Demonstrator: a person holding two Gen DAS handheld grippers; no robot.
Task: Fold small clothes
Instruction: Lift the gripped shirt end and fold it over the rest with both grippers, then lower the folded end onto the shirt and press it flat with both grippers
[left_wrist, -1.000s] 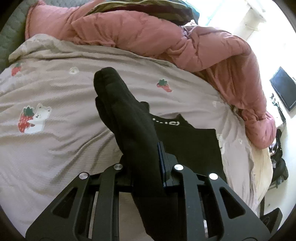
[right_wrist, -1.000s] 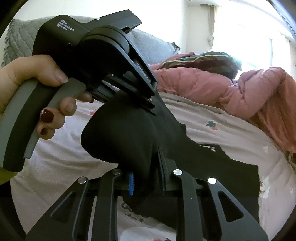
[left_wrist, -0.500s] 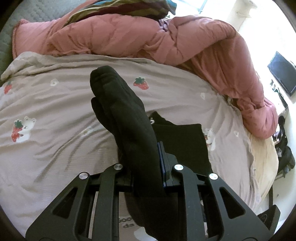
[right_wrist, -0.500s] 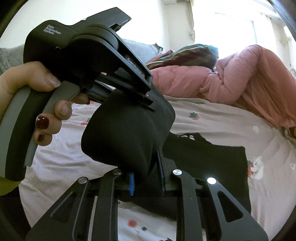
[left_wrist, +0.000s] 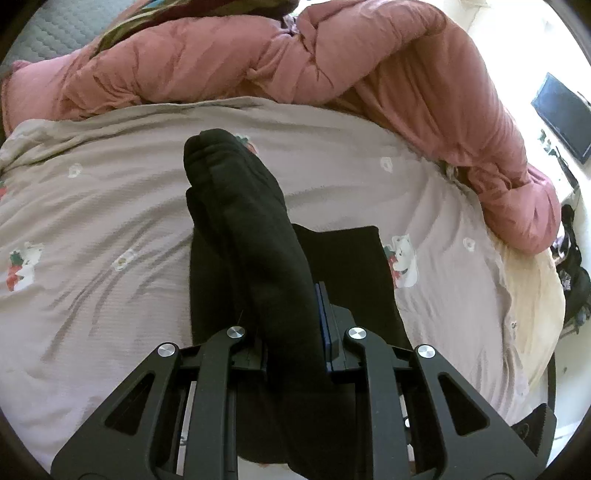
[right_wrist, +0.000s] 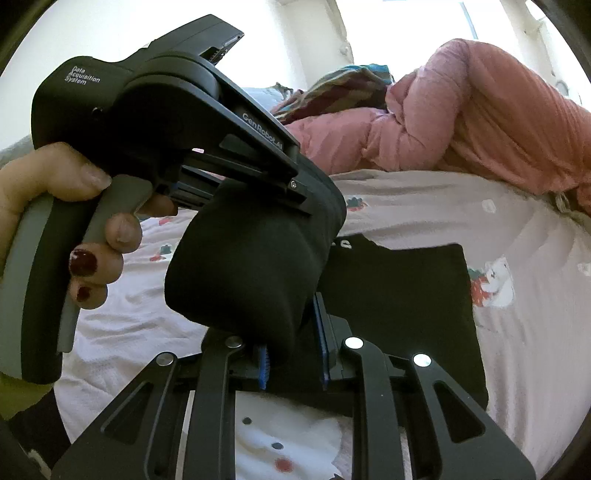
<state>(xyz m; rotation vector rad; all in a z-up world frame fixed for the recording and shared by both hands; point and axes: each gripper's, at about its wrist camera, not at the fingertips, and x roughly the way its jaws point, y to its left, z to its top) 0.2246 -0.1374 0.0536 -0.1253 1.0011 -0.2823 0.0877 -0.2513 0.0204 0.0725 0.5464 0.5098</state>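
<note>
Both the left gripper (left_wrist: 295, 325) and right gripper (right_wrist: 291, 347) clamp the black garment (right_wrist: 399, 295). Its bunched fold rises toward twelve o'clock from each; the rest lies on the bedsheet (left_wrist: 92, 221) at one o'clock.

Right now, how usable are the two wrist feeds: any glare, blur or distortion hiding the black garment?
Left wrist view: strong fisheye bending at the edges, blown-out white at the upper right, bedsheet slightly soft; black garment is nearly featureless. Right wrist view: the window is overexposed, and the left gripper blocks much of the frame.
</note>
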